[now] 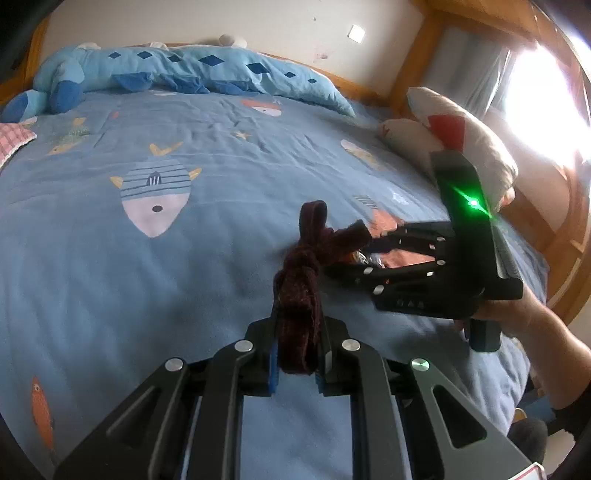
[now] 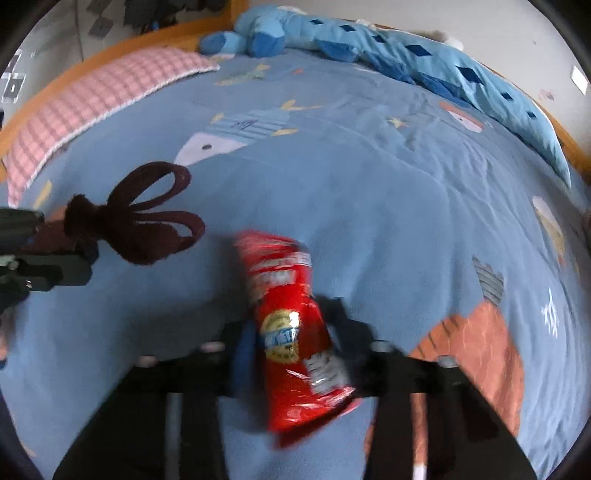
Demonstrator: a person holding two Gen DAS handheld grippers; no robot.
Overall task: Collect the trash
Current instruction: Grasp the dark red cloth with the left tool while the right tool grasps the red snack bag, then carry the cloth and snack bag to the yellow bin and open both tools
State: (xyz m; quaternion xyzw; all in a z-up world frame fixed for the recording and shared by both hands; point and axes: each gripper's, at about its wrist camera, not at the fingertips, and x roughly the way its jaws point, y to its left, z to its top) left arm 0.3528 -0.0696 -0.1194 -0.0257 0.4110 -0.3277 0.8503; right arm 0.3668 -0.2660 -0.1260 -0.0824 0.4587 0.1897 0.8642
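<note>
Red snack bag [image 2: 295, 332] sat pinched in your right gripper [image 2: 295, 354] fingers, low over the bed [image 2: 388, 206] middle. Left gripper [image 1: 297, 354] fingers held a dark knotted cloth strip [image 1: 299, 291]. Pickup step; next, lift clear and find a bin.

Place: a bedroom in a home
Bed: fills both views, under a blue fish-print blanket [image 1: 229, 177] and framed in wood [image 2: 122, 46]
Bedding: light blue quilt [image 1: 207, 70] along the top, pink checked pillow [image 2: 92, 99] upper left
Soft toy: blue plush [image 2: 258, 35] at top
Window: curtain [image 1: 476, 70], bright light upper right
</note>
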